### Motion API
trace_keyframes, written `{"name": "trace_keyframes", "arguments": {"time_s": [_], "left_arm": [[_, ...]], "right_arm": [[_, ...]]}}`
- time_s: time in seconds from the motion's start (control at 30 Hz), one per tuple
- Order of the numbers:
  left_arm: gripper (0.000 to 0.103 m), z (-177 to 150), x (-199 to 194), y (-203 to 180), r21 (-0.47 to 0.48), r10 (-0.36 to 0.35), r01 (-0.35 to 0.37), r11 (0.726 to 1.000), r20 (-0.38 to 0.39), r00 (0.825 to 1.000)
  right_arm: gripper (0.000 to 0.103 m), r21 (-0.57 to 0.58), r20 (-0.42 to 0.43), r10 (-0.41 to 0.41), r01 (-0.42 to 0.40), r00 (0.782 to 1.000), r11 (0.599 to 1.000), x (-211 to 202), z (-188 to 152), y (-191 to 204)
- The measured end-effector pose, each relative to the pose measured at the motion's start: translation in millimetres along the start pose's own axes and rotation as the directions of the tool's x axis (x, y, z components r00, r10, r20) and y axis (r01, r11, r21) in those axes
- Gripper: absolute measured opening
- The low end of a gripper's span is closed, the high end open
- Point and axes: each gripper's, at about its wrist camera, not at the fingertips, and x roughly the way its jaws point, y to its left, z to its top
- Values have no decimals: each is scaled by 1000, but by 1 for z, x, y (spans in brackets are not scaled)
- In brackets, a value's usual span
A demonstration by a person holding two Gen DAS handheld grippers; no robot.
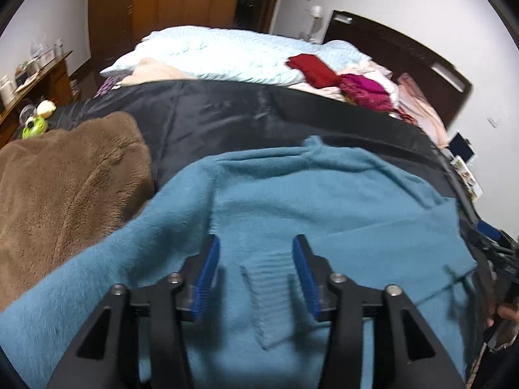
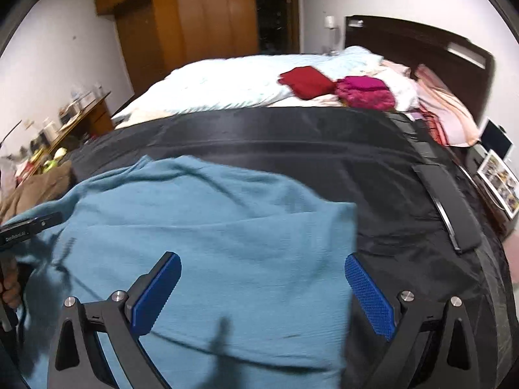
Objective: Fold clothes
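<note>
- A teal sweater lay spread on a black sheet that covered the near part of the bed.
- The left claw hung over the sweater with its blue pads apart; a ribbed cuff lay between them, and neither pad pressed on it.
- The right claw stood wide open above the sweater's right edge, one blue pad over the knit and the other over the black sheet just beside it. Nothing was gripped.
- A brown fleece blanket lay bunched to the left of the sweater, touching its sleeve.
- Farther back a pale blue quilt covered the bed, with a folded red garment and a magenta one side by side on it near the dark headboard.
- A wooden wardrobe stood against the far wall.
- A cluttered table stood at the left wall.
- Both views were somewhat blurred.
</note>
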Motion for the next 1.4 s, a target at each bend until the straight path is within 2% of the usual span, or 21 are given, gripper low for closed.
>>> {"name": "trace_keyframes", "arguments": {"time_s": [0.07, 0.13, 0.23, 0.33, 0.43, 0.63, 0.87, 1.07, 1.23, 1.4], "left_arm": [[62, -5, -2, -17, 38, -44, 44, 998, -8, 999], [63, -14, 2, -31, 76, -75, 77, 994, -37, 997], [62, -25, 20, -47, 119, -55, 64, 991, -82, 995], [62, -29, 34, -46, 120, -23, 35, 992, -97, 995], [62, -30, 35, -46, 143, -14, 27, 989, -91, 996], [62, -34, 36, -51, 151, 10, 1, 988, -72, 997], [62, -39, 16, -43, 53, -33, 38, 998, -103, 994], [62, -60, -25, -28, -45, -74, 71, 996, -66, 995], [62, -86, -58, 1, -162, -59, 55, 985, -20, 998], [65, -104, -71, 32, -266, -18, 21, 964, 11, 1000]], "right_arm": [[103, 5, -41, 33, -33, 999, 999, 7, -3, 9], [103, 15, -81, 32, -31, 996, 999, 21, -9, 15], [103, 5, -120, -10, 11, 993, 1000, 41, -21, 16], [103, -68, -93, -73, 67, 993, 995, 45, -30, 20], [103, -94, -58, -76, 70, 995, 993, 43, -36, 21], [103, -93, -54, -75, 69, 996, 993, 44, -34, 19], [103, -94, -51, -76, 71, 996, 993, 46, -34, 20], [103, -94, -50, -74, 70, 996, 993, 47, -34, 20], [103, -93, -48, -72, 68, 996, 993, 46, -34, 20], [103, -94, -47, -71, 67, 996, 993, 46, -35, 20]]}}
